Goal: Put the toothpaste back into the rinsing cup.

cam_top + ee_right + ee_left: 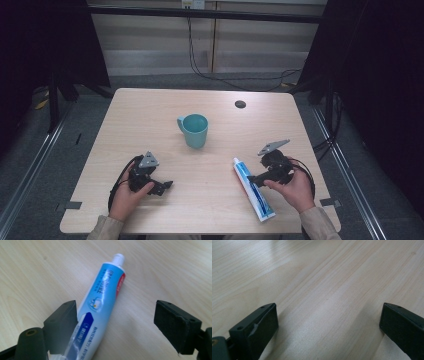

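toothpaste tube (253, 188): lies flat on the counter (210, 165), front right part, just beside the right hand. White cap (235, 161) points away from the person, toward the mug; crimped end nearest the front edge. Blue and white, red stripe near the cap (seen in the right gripper view (100, 307)).
right tongs (257, 179): jaws wide apart, nothing clamped. In the right gripper view (116, 322) the tube runs up between the jaws, close against the left jaw, well clear of the right one; cannot tell if it touches the left pad. Tongs angled down at the tube's middle.
right hand (292, 187): wraps the gripper body from the front right, grey plate on top pointing away.
left tongs (162, 187): jaws apart, bare counter wood between them in the left gripper view (328, 327). Sits low at the counter, front left, well apart from the tube.
left hand (127, 192): on the gripper body, cable looping at its left.
mug (194, 130): teal, upright, middle of the counter, handle to the left; apart from both tongs.
grommet hole (240, 104): dark round spot, far right part of the counter.
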`<state>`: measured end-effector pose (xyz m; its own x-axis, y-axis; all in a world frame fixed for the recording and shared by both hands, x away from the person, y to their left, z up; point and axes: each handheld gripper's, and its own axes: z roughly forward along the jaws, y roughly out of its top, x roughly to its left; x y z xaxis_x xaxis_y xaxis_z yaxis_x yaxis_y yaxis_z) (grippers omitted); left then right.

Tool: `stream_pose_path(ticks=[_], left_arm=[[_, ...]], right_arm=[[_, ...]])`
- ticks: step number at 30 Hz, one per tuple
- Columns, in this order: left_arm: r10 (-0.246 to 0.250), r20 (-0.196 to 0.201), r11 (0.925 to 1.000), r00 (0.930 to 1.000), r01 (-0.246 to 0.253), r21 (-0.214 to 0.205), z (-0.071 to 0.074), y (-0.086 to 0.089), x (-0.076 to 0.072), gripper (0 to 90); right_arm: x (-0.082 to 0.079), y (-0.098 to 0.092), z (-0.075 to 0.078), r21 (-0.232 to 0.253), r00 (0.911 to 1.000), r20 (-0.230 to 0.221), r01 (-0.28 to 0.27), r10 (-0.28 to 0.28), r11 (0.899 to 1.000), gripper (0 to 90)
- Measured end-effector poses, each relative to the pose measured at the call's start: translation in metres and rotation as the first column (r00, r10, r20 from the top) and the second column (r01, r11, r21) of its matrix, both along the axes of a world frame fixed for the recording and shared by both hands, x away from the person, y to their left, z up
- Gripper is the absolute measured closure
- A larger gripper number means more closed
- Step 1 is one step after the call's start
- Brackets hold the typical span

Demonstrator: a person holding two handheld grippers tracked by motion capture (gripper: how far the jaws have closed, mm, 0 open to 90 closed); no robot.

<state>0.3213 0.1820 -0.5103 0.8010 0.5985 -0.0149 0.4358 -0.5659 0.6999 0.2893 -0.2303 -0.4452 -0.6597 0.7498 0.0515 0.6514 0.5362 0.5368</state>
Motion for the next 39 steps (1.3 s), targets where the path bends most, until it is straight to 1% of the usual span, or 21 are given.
stream_pose_path(ticks=[1,2,4,6,7,10,14,18,23,26,34,39], left_arm=[[0.0,0.0,1.0,1.0,0.0,0.0,0.0,0.0,0.0,1.5],[0.0,0.0,1.0,1.0,0.0,0.0,0.0,0.0,0.0,1.6],[0.0,0.0,1.0,1.0,0.0,0.001,0.0,0.0,0.0,1.5],[0.0,0.0,1.0,1.0,0.0,0.0,0.0,0.0,0.0,1.6],[0.001,-0.001,1.0,1.0,-0.001,0.0,0.0,0.0,0.0,1.5],[0.002,-0.002,1.0,1.0,-0.002,-0.001,0.0,0.0,0.0,1.6],[0.0,-0.003,1.0,1.0,0.0,0.0,0.0,0.0,0.0,1.6],[0.001,-0.003,1.0,1.0,-0.001,-0.001,0.0,0.0,0.0,1.6],[0.0,-0.002,1.0,1.0,0.0,0.001,0.0,0.0,0.0,1.6],[0.0,-0.002,1.0,1.0,0.0,0.002,0.0,0.0,0.0,1.6],[0.001,-0.004,1.0,1.0,-0.001,-0.001,0.0,0.0,0.0,1.6],[0.001,-0.004,1.0,1.0,-0.001,-0.001,0.0,0.0,0.0,1.6]], right_arm=[[0.0,0.001,-0.001,0.003,1.0,-0.001,-0.007,0.007,1.0,18.5],[0.0,0.004,-0.003,-0.005,0.9999,-0.01,-0.009,0.009,1.0,18.5],[-0.001,0.007,-0.004,-0.019,0.9998,-0.016,-0.013,0.012,1.0,18.5],[-0.001,0.01,-0.006,-0.02,0.9992,-0.038,-0.016,0.015,1.0,18.5],[-0.002,0.011,-0.007,-0.02,0.9991,-0.04,-0.017,0.016,1.0,18.6],[-0.003,0.013,-0.008,-0.025,0.9976,-0.068,-0.013,0.011,1.0,18.6],[-0.004,0.014,-0.01,-0.038,0.9967,-0.081,-0.011,0.007,0.999,18.6],[-0.006,0.014,-0.012,-0.048,0.9942,-0.107,0.004,-0.009,0.999,18.6],[-0.008,0.014,-0.015,-0.054,0.9937,-0.111,0.006,-0.012,0.999,19.0],[-0.009,0.015,-0.018,-0.061,0.9918,-0.127,0.006,-0.014,0.998,19.3],[-0.011,0.013,-0.017,-0.057,0.9912,-0.132,0.008,-0.015,0.998,20.0],[-0.012,0.014,-0.019,-0.048,0.9893,-0.144,0.017,-0.024,0.999,21.0]])
